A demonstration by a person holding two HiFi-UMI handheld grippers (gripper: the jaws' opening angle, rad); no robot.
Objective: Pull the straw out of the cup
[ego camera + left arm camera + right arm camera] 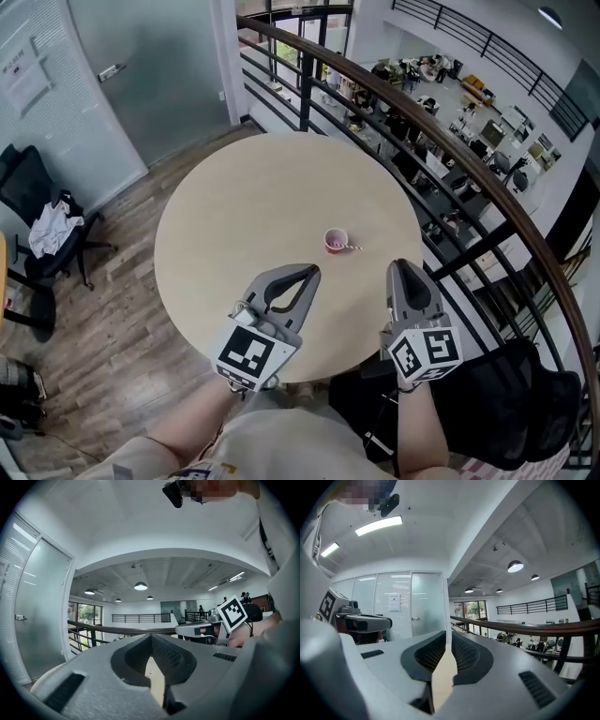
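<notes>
A small pink cup [335,241] stands on the round beige table [244,206], right of its middle. A thin striped straw [352,247] sticks out of the cup toward the right. My left gripper [313,272] hovers over the near part of the table, short of the cup and slightly left of it. Its jaws are shut and hold nothing. My right gripper [401,265] is near the table's right edge, to the right of the cup. It too is shut and holds nothing. Both grippers point level, and neither touches the cup or the straw.
A dark curved railing [441,141] runs close behind and to the right of the table, with an open office floor below it. A black chair [42,234] stands at the left on the wood floor. A frosted glass door [141,75] is at the back left.
</notes>
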